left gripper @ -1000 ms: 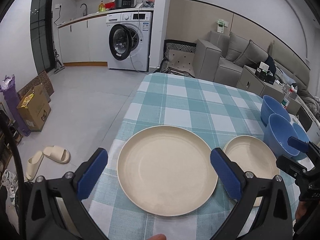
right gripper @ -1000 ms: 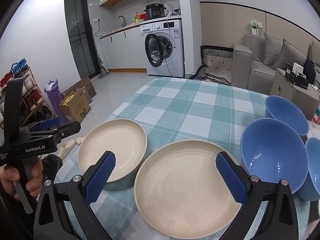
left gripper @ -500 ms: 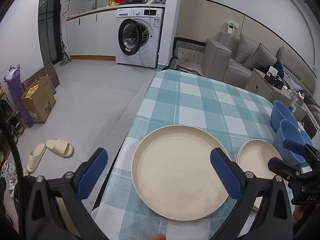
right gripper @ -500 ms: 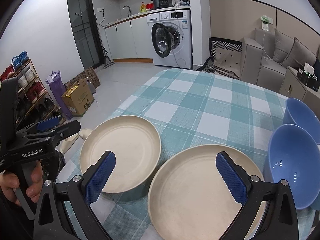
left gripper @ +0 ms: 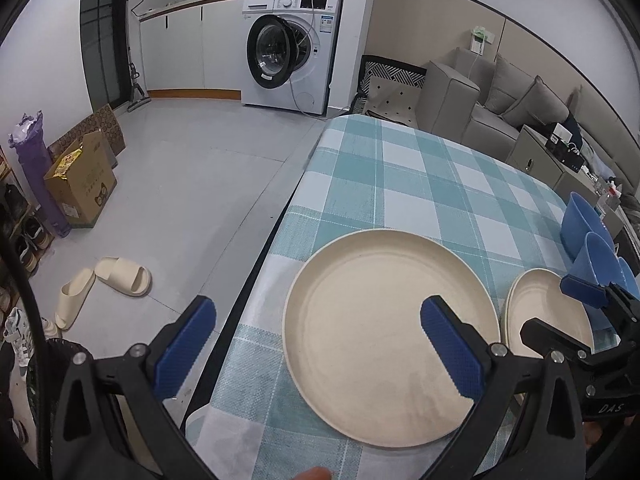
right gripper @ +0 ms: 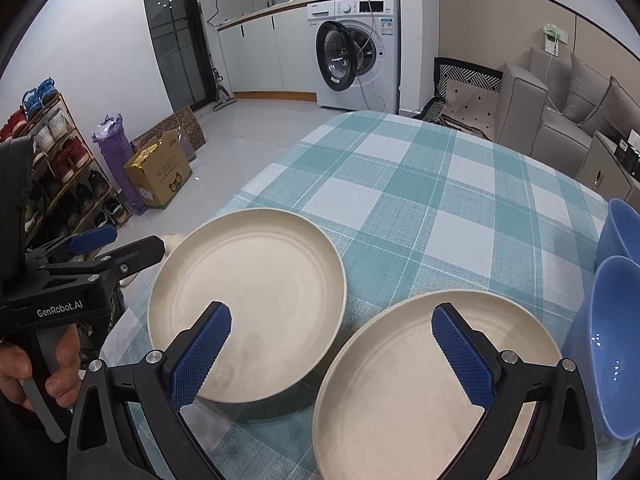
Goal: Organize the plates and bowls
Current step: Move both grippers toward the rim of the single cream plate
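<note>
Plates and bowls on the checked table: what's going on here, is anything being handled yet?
A person holds a hand-held gripper in each hand above the checked tablecloth. Both are open and hold nothing. The left hand-held gripper hovers at the left cream plate, near the table's edge; the right hand-held gripper hovers over the right cream plate. The blue bowls sit untouched at the right.

Grey floor [left gripper: 192,184], white walls; washer [left gripper: 290,66] set under counter, grey sofa [left gripper: 492,100] seen right, shoe rack [right gripper: 52,160] left.
</note>
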Action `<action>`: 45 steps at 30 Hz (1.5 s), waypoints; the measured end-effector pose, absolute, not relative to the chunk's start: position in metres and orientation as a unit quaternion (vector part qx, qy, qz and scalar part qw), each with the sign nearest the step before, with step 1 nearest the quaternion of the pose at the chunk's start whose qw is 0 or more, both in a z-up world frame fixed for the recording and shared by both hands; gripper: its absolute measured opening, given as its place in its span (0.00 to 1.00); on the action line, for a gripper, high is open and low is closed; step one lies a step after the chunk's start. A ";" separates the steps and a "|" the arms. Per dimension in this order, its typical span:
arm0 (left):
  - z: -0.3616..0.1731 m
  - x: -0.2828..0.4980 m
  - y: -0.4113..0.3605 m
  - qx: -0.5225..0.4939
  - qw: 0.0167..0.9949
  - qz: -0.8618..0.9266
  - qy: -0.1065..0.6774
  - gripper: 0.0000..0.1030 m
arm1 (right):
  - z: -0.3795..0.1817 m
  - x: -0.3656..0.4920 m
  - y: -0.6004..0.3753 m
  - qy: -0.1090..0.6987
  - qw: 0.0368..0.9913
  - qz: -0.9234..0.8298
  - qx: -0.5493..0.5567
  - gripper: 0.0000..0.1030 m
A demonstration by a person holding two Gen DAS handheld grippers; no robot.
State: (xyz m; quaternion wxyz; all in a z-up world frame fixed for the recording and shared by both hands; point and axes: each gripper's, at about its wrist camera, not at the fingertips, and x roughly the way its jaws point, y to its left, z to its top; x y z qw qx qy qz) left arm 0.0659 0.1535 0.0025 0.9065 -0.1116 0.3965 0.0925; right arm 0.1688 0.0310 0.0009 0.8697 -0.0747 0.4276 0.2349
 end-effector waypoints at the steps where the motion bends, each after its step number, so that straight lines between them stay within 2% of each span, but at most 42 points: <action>1: 0.000 0.067 0.154 -0.111 0.905 0.094 0.400 1.00 | -0.001 0.170 0.033 0.430 0.868 0.235 -0.077 0.99; 23: -0.029 0.078 0.166 -0.115 0.887 0.088 0.439 0.97 | -0.043 0.194 0.061 0.465 0.843 0.247 -0.110 0.99; 26: -0.033 0.080 0.166 -0.114 0.884 0.083 0.445 0.93 | -0.045 0.195 0.063 0.467 0.840 0.252 -0.109 0.98; 29: -0.036 0.080 0.166 -0.115 0.884 0.076 0.446 0.92 | -0.046 0.196 0.065 0.467 0.840 0.253 -0.110 0.93; 30: -0.037 0.080 0.166 -0.114 0.884 0.074 0.448 0.90 | -0.046 0.196 0.066 0.465 0.840 0.254 -0.111 0.93; 31: -0.038 0.081 0.165 -0.112 0.883 0.072 0.450 0.84 | -0.046 0.196 0.067 0.464 0.841 0.255 -0.112 0.91; 34: -0.041 0.081 0.163 -0.107 0.881 0.070 0.455 0.79 | -0.045 0.197 0.068 0.470 0.835 0.266 -0.103 0.78; 38: -0.044 0.082 0.162 -0.102 0.877 0.067 0.464 0.67 | -0.048 0.197 0.073 0.472 0.834 0.267 -0.107 0.77; 42: -0.047 0.082 0.161 -0.099 0.873 0.064 0.473 0.62 | -0.051 0.195 0.075 0.477 0.830 0.269 -0.109 0.73; 45: -0.051 0.084 0.158 -0.093 0.869 0.057 0.483 0.54 | -0.052 0.193 0.074 0.478 0.829 0.268 -0.109 0.71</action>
